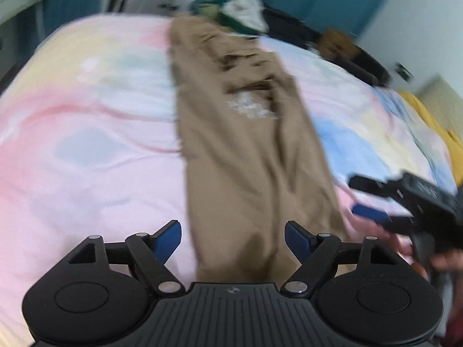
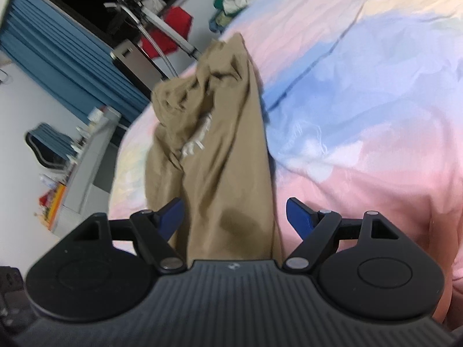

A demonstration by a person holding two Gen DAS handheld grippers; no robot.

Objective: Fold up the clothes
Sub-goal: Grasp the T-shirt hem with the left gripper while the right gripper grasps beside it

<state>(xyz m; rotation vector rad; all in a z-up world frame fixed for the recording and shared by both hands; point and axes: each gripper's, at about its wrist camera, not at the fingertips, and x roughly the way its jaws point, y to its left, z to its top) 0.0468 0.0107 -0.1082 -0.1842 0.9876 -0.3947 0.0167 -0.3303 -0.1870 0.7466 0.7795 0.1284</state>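
1. The tan trousers (image 1: 246, 150) are lying lengthwise on the bed (image 1: 95, 156), running from the near edge toward the far one, narrowed into a long strip with the waist bunching at the far end.
2. The left tool (image 1: 233, 238) is hanging released over the near end of the cloth; the right tool (image 2: 234, 217) is also spread wide with nothing between its fingers.
3. Judging by the wrinkled far end, a fold from here is risking trapped creases or a skewed stack, since the soft quilt is giving way under the cloth.
4. A heap of other clothes (image 1: 240, 11) is sitting at the far edge; blue curtains (image 2: 58, 57) are hanging beyond the bed.
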